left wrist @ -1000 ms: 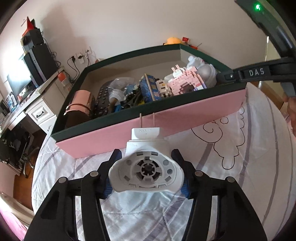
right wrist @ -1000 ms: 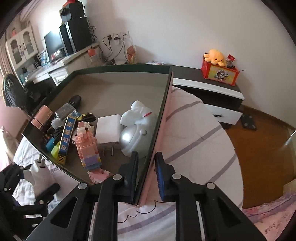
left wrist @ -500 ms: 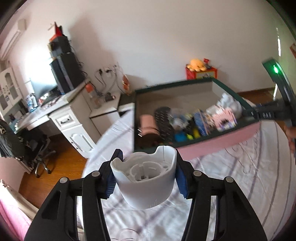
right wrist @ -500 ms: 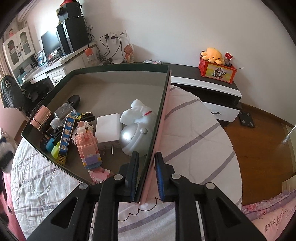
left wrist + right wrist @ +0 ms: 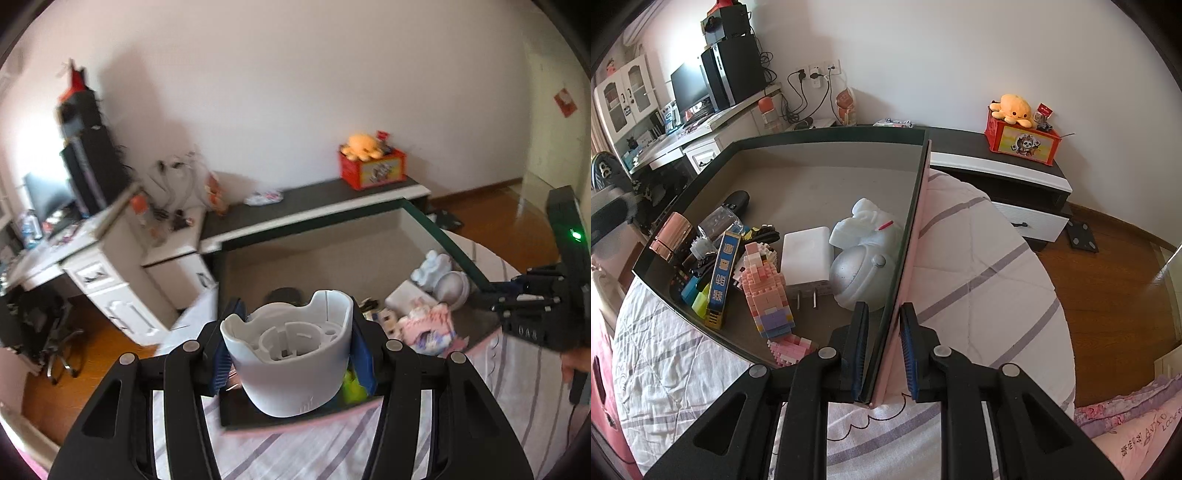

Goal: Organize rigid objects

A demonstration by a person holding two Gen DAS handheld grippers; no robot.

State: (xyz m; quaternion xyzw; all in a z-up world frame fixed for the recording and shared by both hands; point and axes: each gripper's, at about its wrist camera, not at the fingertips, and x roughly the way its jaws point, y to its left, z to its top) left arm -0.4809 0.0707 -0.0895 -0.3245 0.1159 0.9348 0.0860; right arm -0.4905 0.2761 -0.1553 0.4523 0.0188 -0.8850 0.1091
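- Bedroom scene, seen from two wrist cameras, with a bed (image 5: 979,266) under a white quilt with lilac stripes.
- Left claw (image 5: 293,354) pinching a white plastic housing (image 5: 291,363) between blue pads (image 5: 221,360), cup-shaped, open end facing the camera, ribbed core visible inside.
- Housing held in the air above the near left part of a shallow box (image 5: 439,230); not touching anything else.
- Box resting on the bed, dark green rim, pink outer wall, grey-brown floor.
- Right claw (image 5: 882,349) pressed together on the box's right wall (image 5: 905,258), one finger inside, one outside, near the front corner.
- Same right claw (image 5: 532,314) visible in the left view at the right edge, green light on its body, part of a hand (image 5: 576,360) behind it.
- Inside the box, crowded toward the near side: white charger (image 5: 805,256) with two prongs, silver dome (image 5: 858,277), white figurine (image 5: 864,225), pink brick-built figure (image 5: 768,291), blue and gold pack (image 5: 722,275), copper-coloured cylinder (image 5: 670,236), black remote (image 5: 735,201).
- Small blue and yellow-green pieces (image 5: 696,295) at the front left of the box; possibly highlighters, too small to be sure.
- Behind the bed: low dark shelf (image 5: 997,151) carrying a red box (image 5: 1021,138) topped by an orange plush octopus (image 5: 1014,107).
- White bench (image 5: 701,136) at the left with a monitor (image 5: 689,86) and a black speaker (image 5: 733,70).
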